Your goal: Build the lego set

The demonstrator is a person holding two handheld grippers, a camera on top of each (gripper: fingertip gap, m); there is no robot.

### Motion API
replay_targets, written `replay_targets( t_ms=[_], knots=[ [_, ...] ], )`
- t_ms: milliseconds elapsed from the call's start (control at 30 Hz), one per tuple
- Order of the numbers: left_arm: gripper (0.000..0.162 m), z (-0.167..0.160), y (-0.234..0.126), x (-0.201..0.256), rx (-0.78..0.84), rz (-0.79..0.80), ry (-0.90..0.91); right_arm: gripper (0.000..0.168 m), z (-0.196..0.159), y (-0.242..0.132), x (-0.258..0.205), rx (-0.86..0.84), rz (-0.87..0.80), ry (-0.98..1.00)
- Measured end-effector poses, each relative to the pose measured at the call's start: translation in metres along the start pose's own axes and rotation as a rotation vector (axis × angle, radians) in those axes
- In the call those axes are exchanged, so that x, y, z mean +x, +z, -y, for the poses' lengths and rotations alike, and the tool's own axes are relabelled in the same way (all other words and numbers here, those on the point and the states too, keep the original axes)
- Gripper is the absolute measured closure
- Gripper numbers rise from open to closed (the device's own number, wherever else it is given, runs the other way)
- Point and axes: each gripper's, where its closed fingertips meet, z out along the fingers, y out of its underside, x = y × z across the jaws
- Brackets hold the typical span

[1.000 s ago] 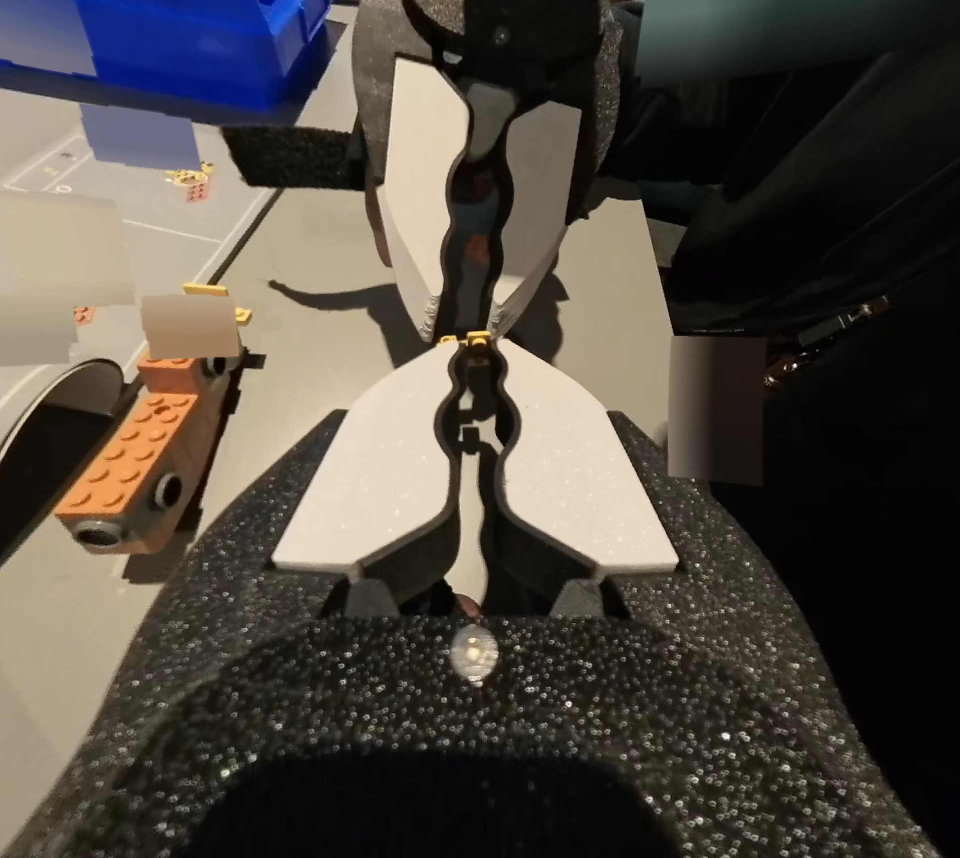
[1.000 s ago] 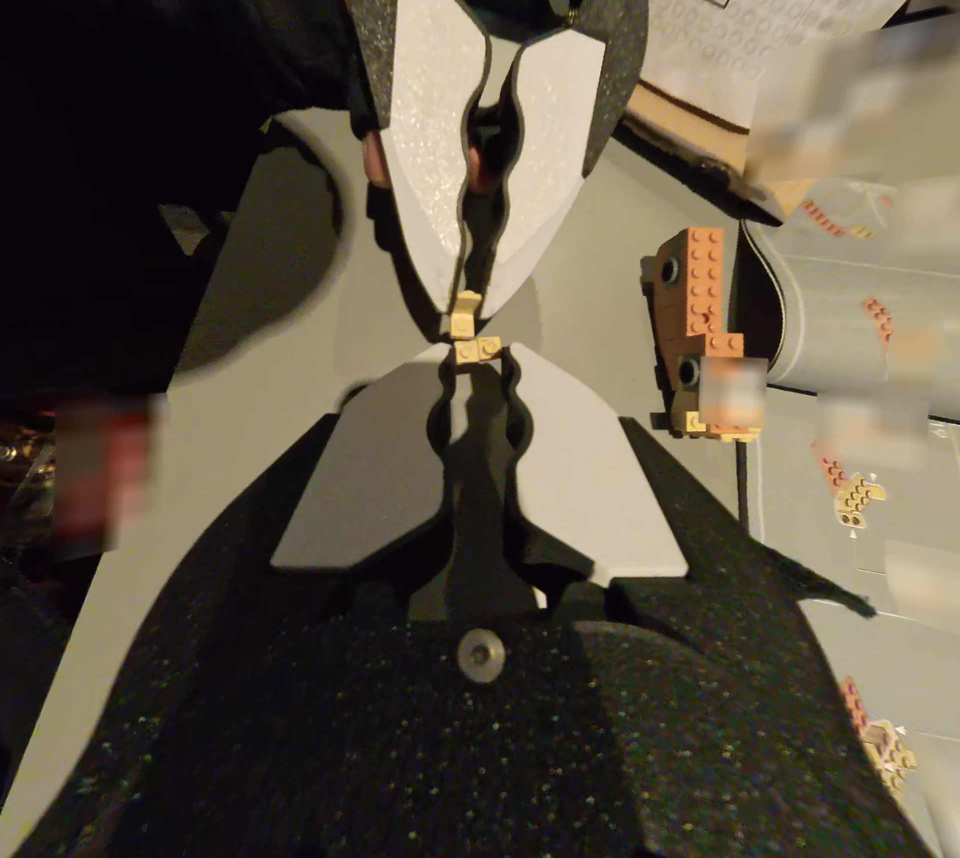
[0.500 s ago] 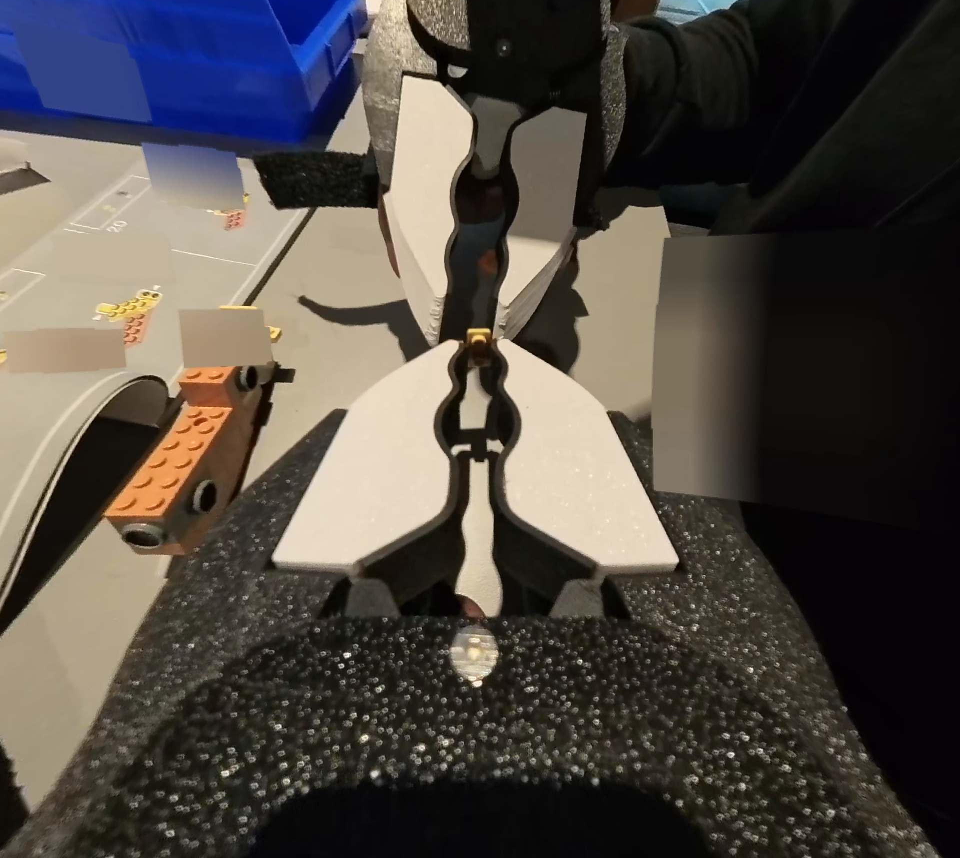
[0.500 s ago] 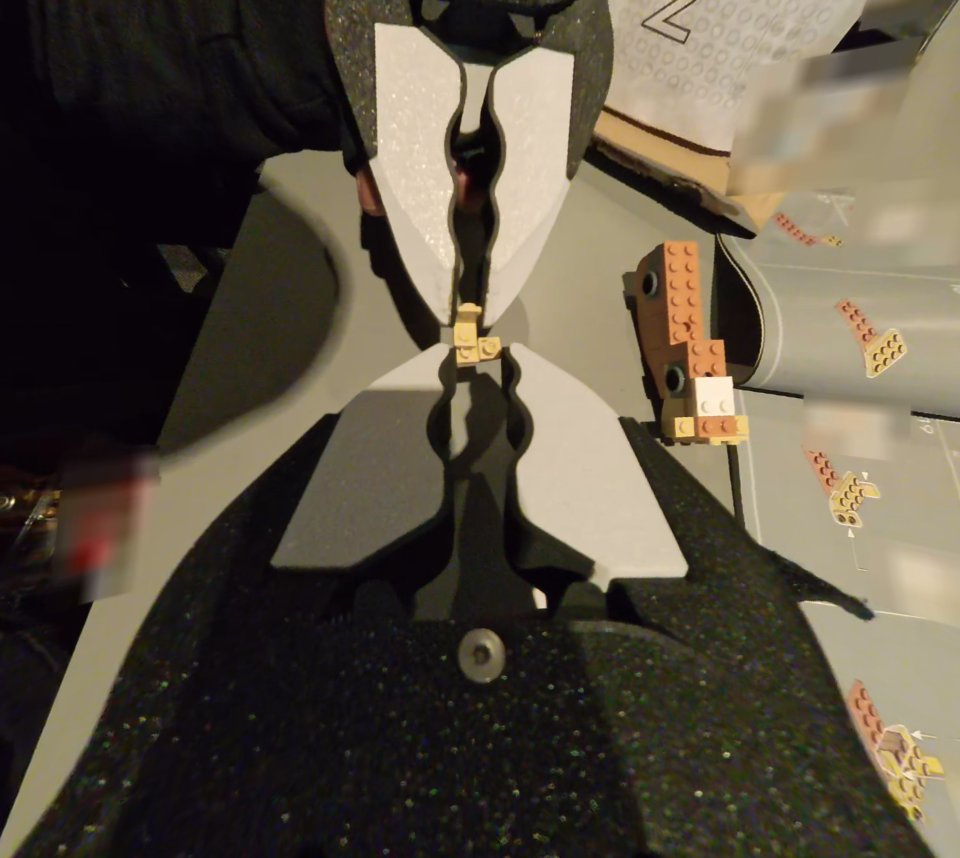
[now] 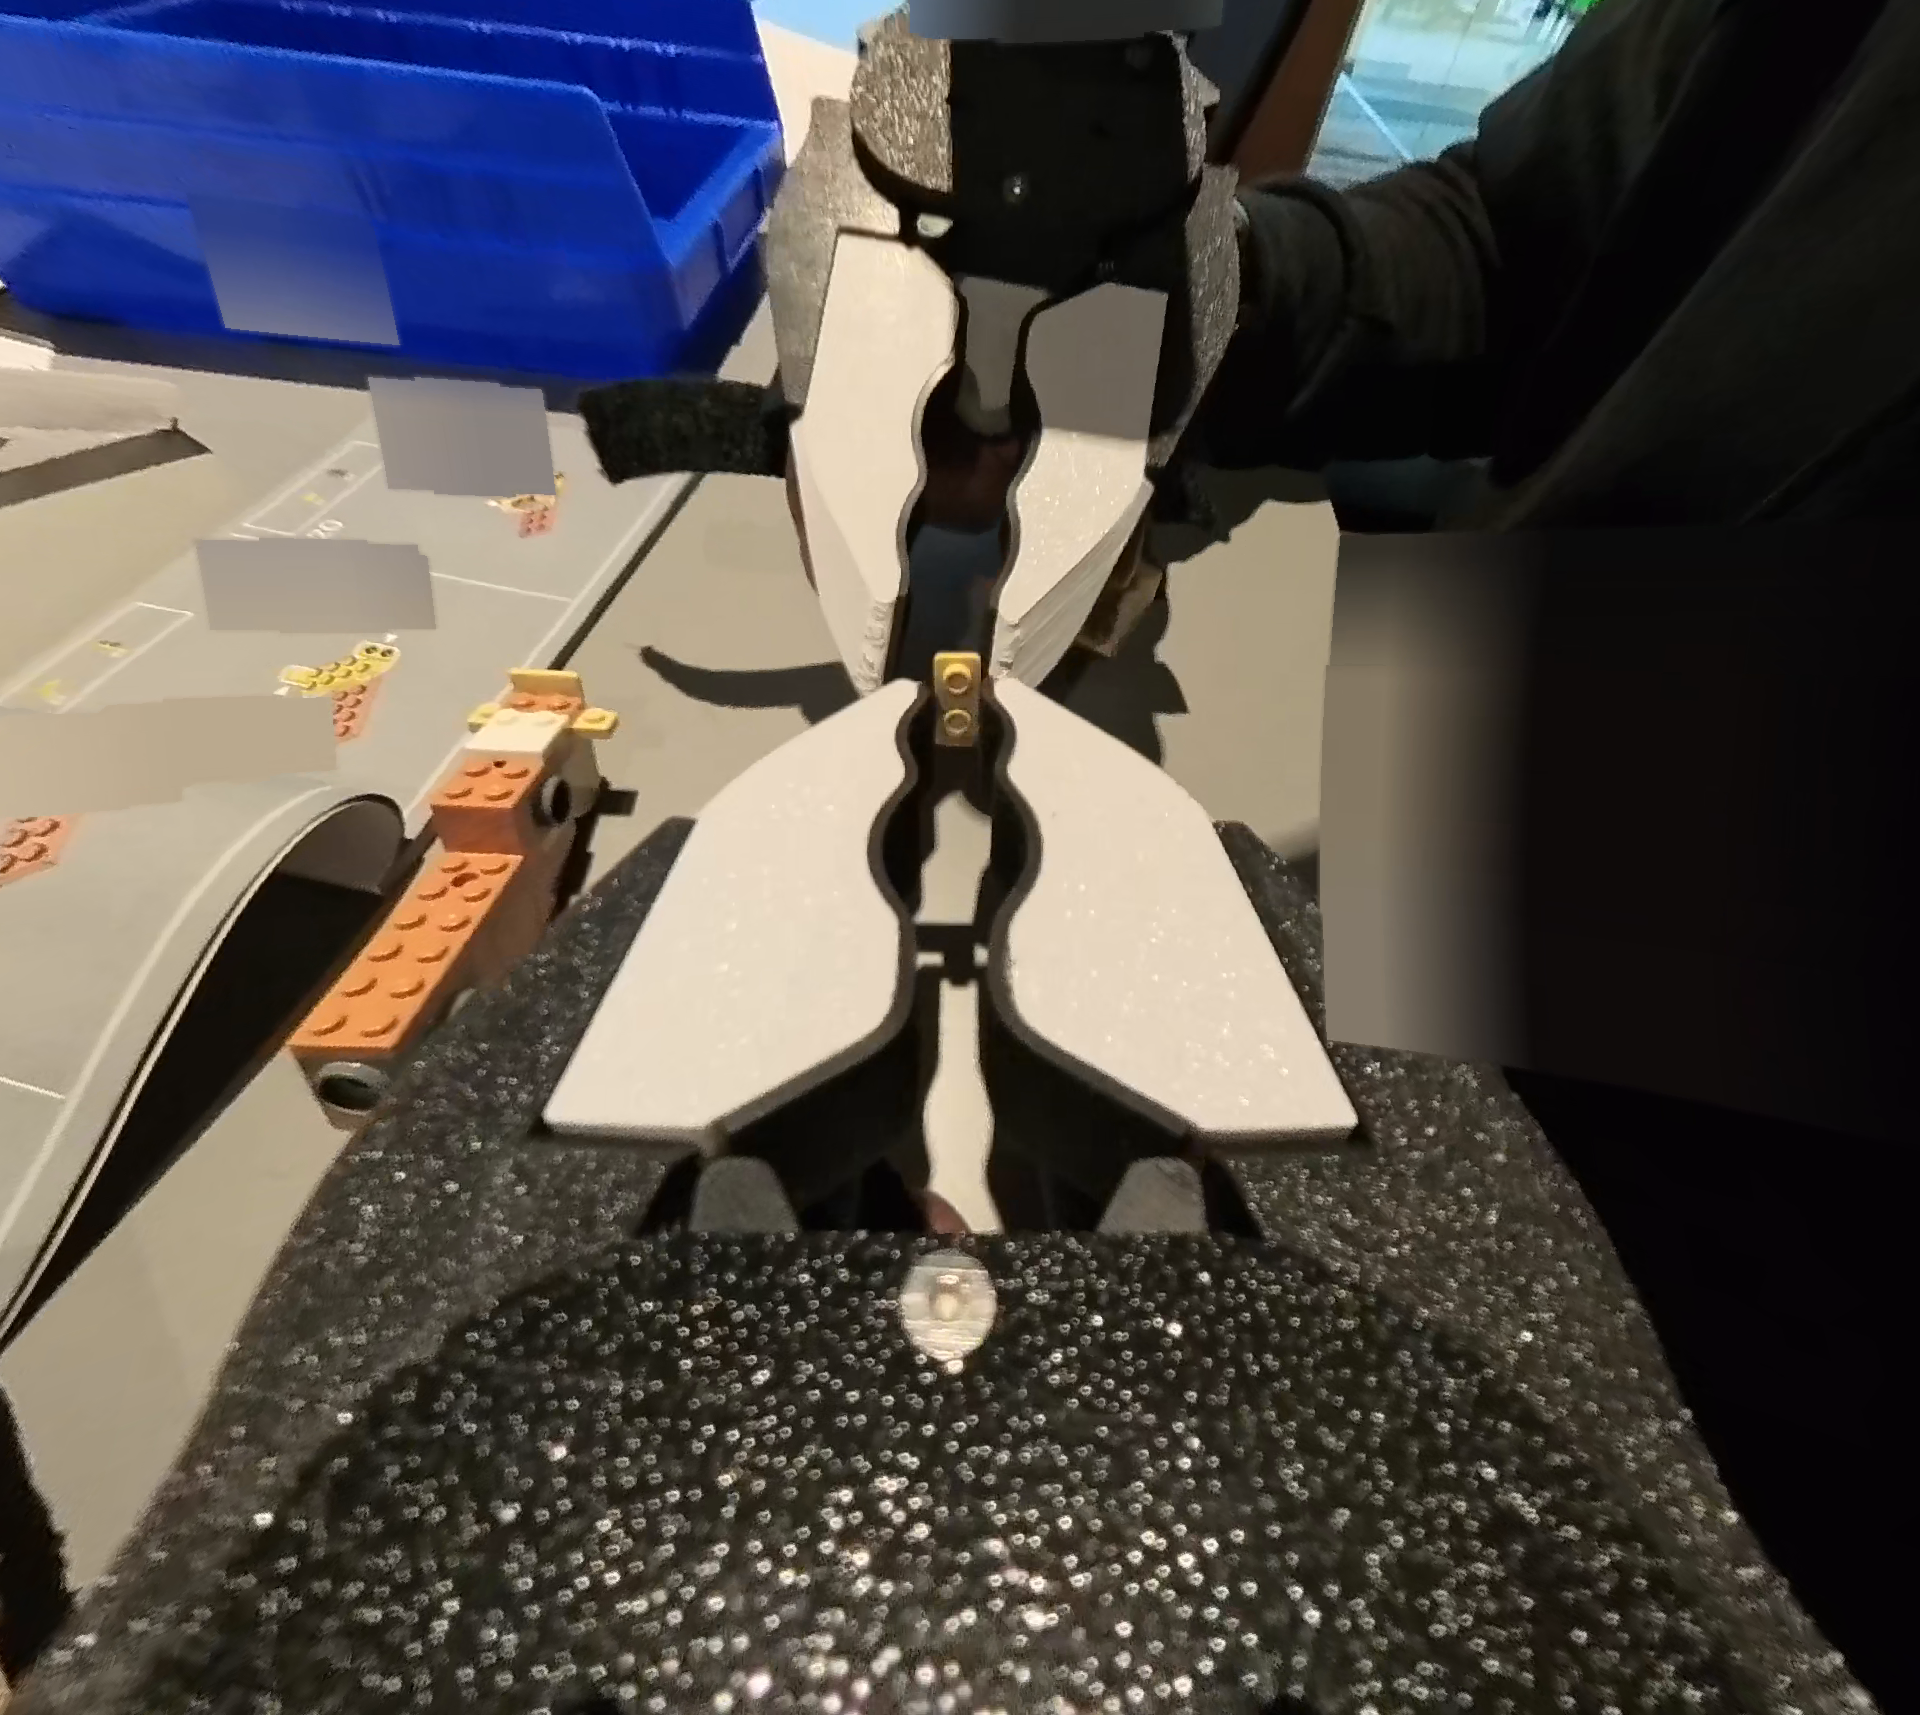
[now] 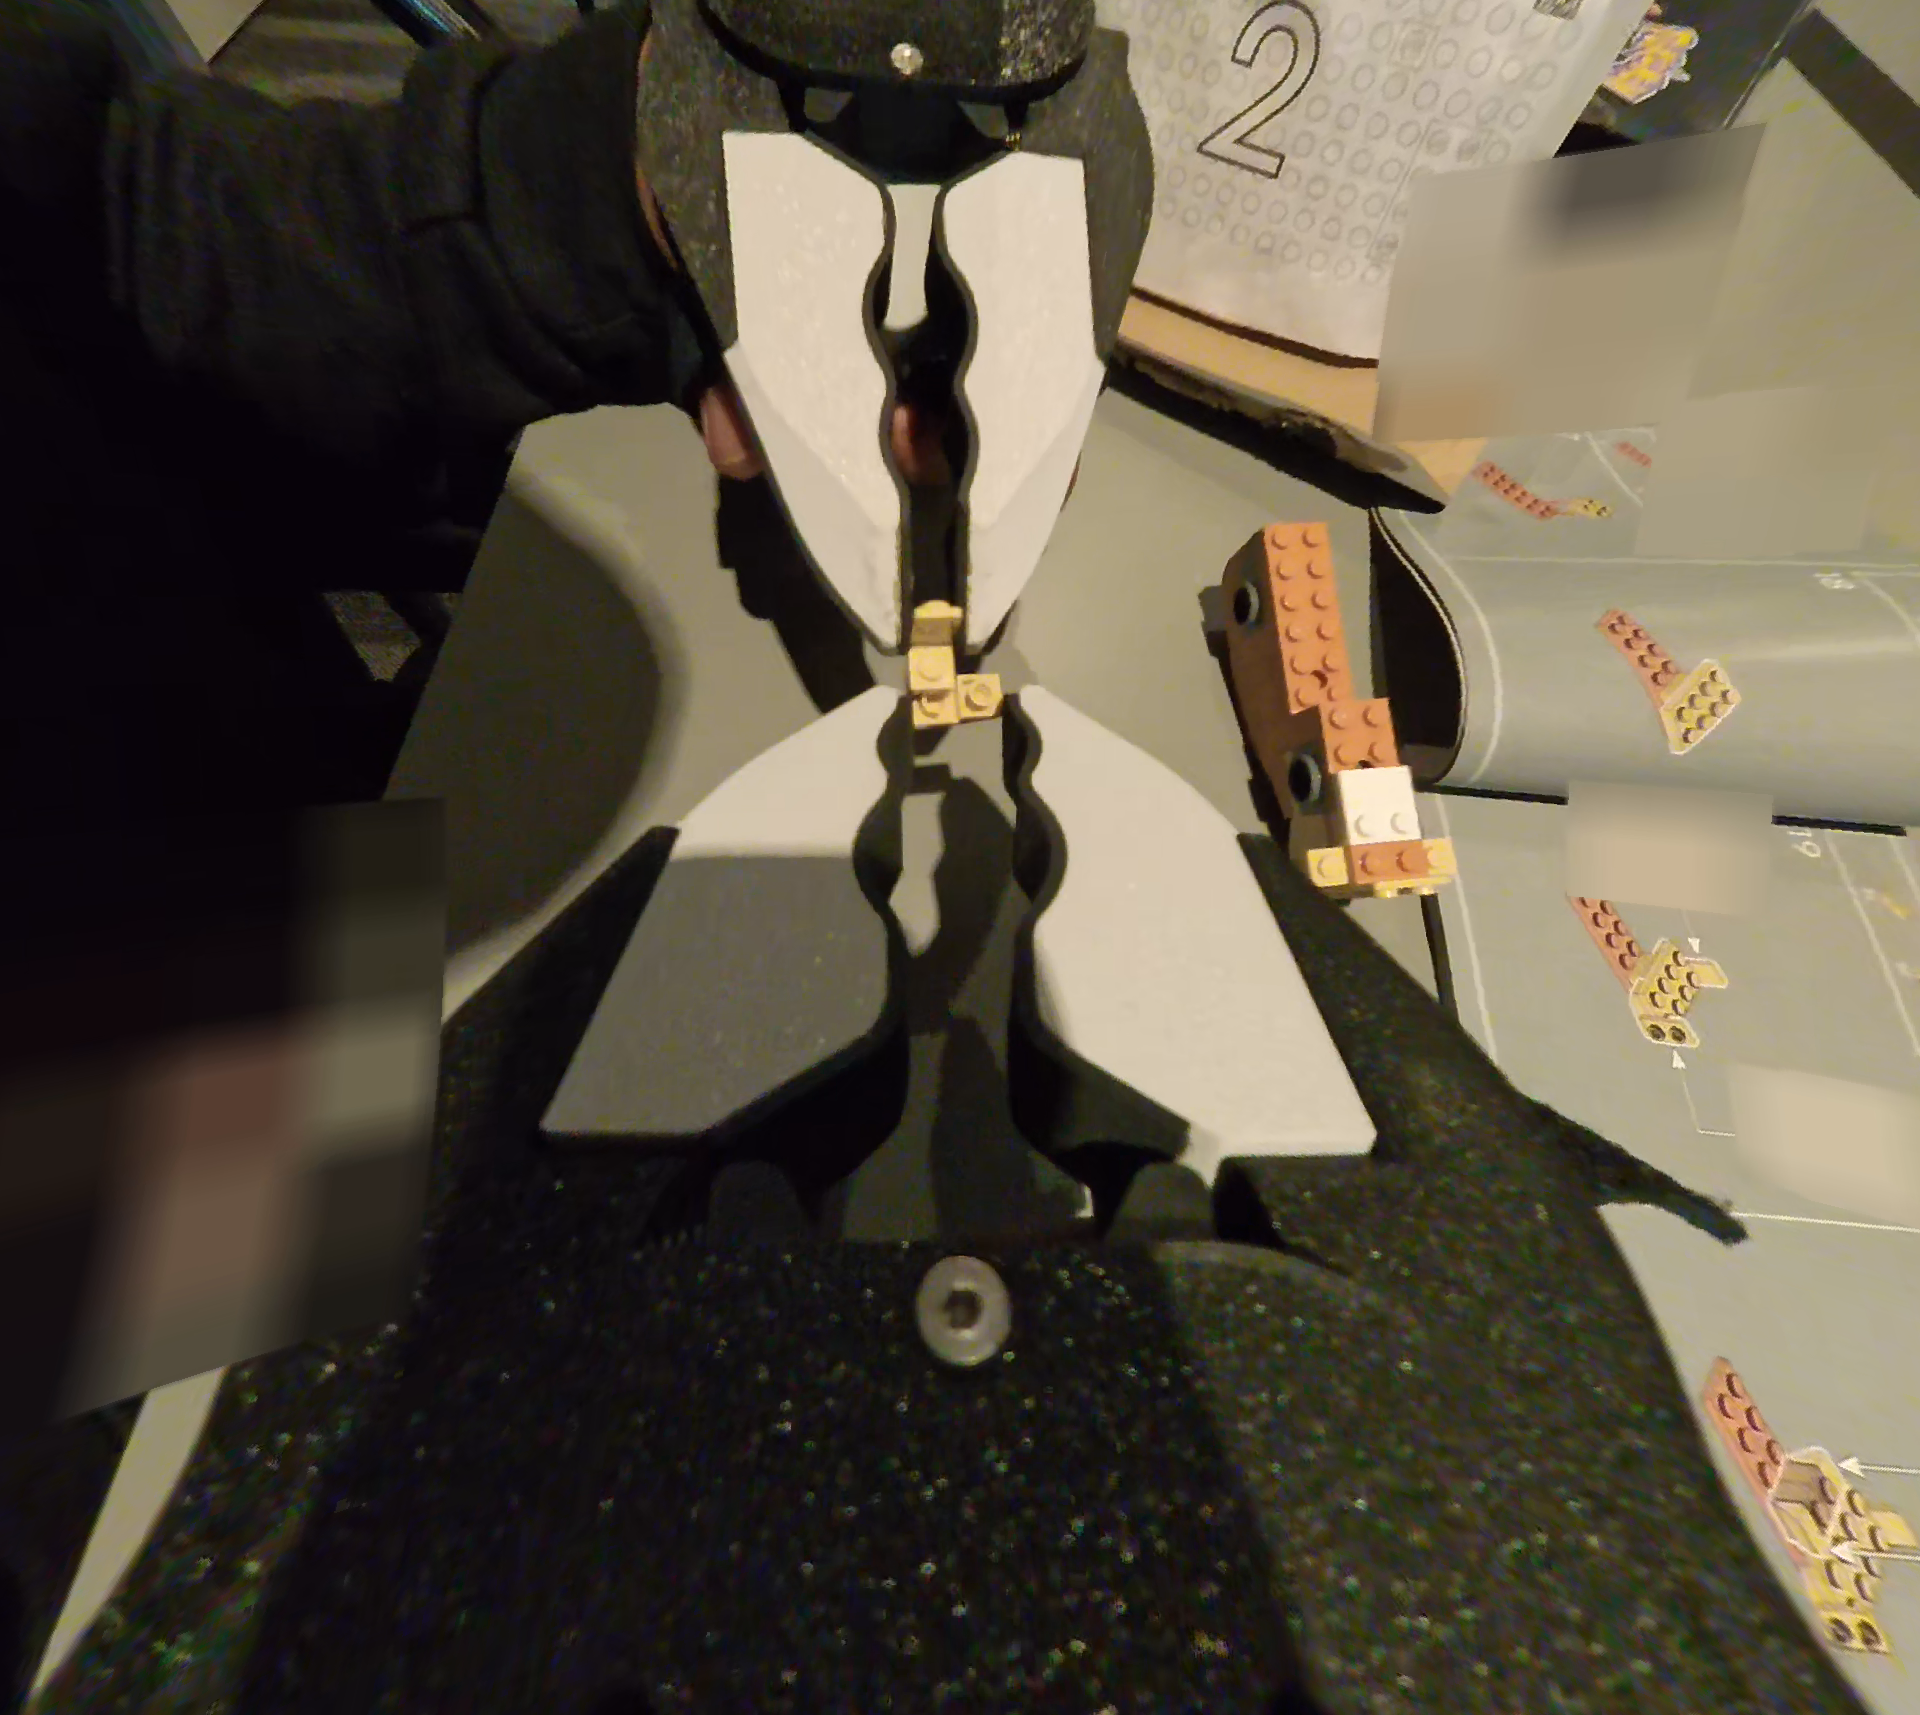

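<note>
Right wrist view alone shows joined tan pieces (image 6: 951, 678) — L-shaped.

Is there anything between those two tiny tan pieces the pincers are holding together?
Nothing visible. In the right wrist view, the left gripper's tan piece meets the right gripper's tan L-shaped piece directly, tip to tip.

- The left gripper (image 5: 954, 709) has its jaws closed on a small tan plate (image 5: 955, 697), held above the table (image 5: 717, 564).
- The right gripper (image 5: 951, 626) faces it tip to tip, just beyond the plate.
- An orange brick model (image 5: 436, 917) lies beside an instruction sheet (image 5: 156, 730).
- Blue bins (image 5: 416, 138) stand along the far edge.
</note>
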Motion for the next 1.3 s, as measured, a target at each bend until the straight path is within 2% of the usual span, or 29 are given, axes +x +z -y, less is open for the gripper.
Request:
replay_targets(
  t_ms=[1300],
  knots=[
    [0.154,0.0046,-0.0007,-0.0007,0.024,0.023,0.042,0.153,0.0072,-0.0016,0.0004,0.042,-0.033,-0.024]
  ],
)
